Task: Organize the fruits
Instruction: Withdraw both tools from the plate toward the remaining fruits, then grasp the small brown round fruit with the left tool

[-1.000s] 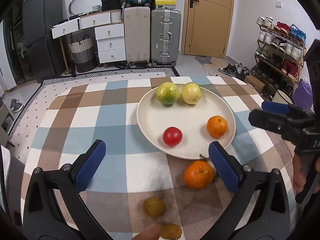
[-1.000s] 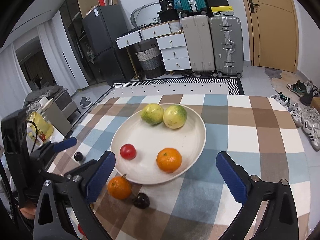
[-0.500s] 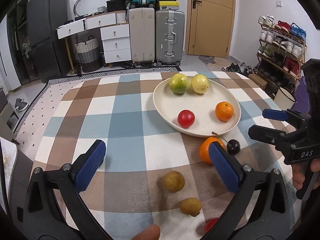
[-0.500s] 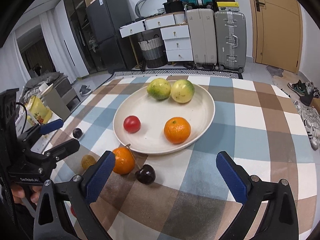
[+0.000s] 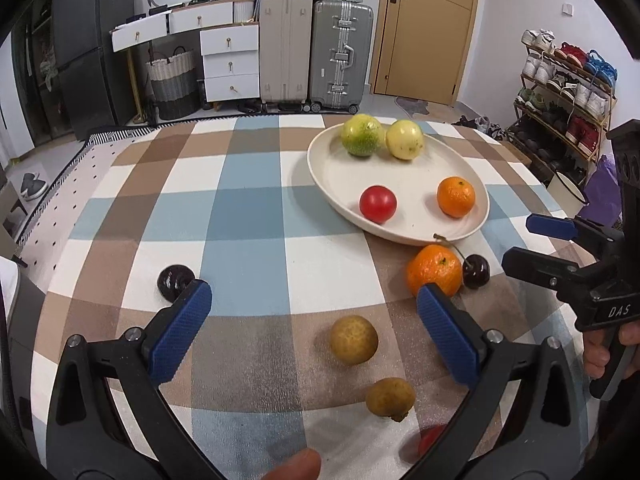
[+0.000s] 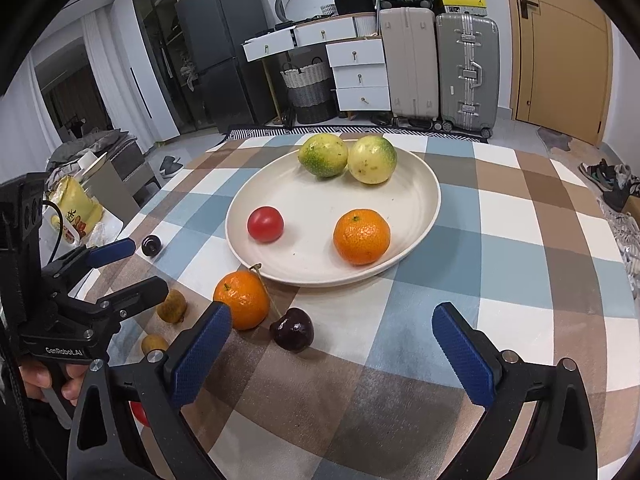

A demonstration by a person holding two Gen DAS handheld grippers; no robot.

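Observation:
A white plate [image 5: 404, 160] [image 6: 316, 196] holds two green-yellow fruits [image 5: 362, 135], a red tomato [image 5: 378, 204] and an orange [image 5: 456, 197]. Beside its near rim on the cloth lie a loose orange [image 5: 434, 274] [image 6: 242, 300] and a stemmed dark cherry [image 5: 476, 272] [image 6: 292, 328]. Nearer me are two small brown fruits [image 5: 354, 340] [image 6: 171, 306], and another dark cherry [image 5: 174, 280] [image 6: 151, 245] lies apart to the left. My left gripper [image 5: 314, 296] is open and empty above the brown fruits. Also open and empty, my right gripper [image 6: 332, 316] hovers by the stemmed cherry.
A red fruit [image 5: 432, 438] is half hidden behind my left gripper's right finger. The checked tablecloth [image 5: 248, 208] covers the table. Suitcases [image 5: 340, 52], drawers and a shoe rack [image 5: 568, 92] stand beyond it. A hand [image 6: 44, 380] holds the left gripper's handle.
Both grippers have drawn back toward the table's near edge, bringing the loose fruits into view. The left gripper also shifted left of the plate. Both stayed open.

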